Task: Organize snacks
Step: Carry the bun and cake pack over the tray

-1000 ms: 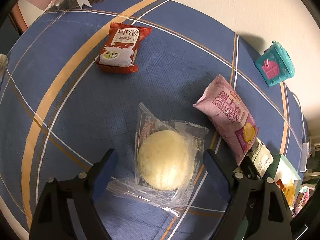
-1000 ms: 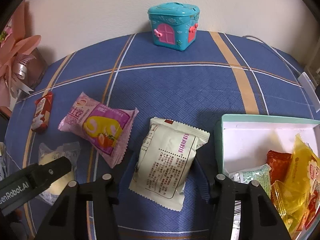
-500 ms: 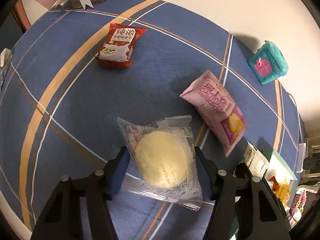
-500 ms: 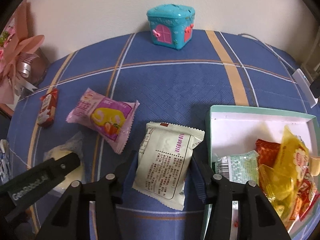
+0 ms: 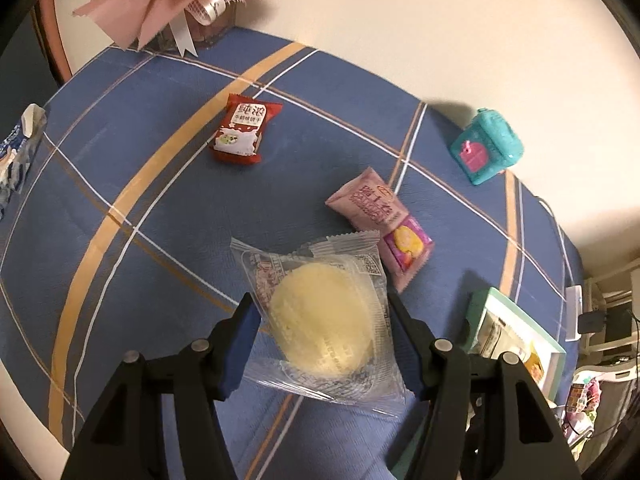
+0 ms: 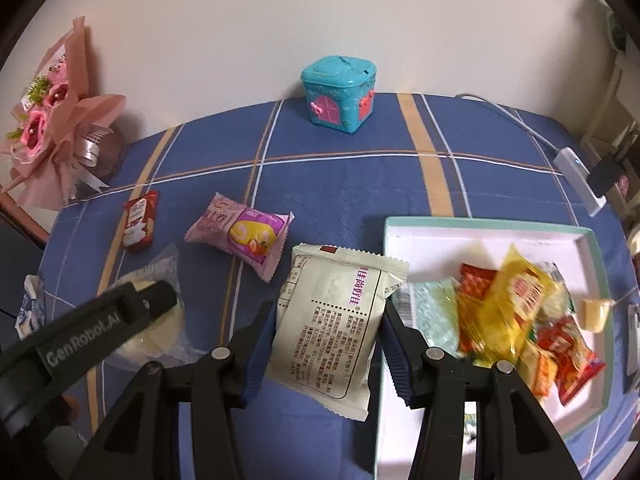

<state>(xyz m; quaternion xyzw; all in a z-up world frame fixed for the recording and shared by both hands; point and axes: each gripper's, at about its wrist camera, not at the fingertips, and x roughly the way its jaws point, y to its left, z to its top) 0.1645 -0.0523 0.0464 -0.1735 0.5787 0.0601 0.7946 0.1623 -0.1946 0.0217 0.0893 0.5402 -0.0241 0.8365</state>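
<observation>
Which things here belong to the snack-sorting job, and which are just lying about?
Part of the job:
round cake in clear wrapper
cream packet
pink packet
red packet
box of snacks

Lying about:
teal toy house
pink bouquet
white charger

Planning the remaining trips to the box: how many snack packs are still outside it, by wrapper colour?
red pack: 1
pink pack: 1
clear pack with a yellow cake: 1
cream pack: 1
blue-and-white pack, at the cloth's edge: 1
Total: 5
</observation>
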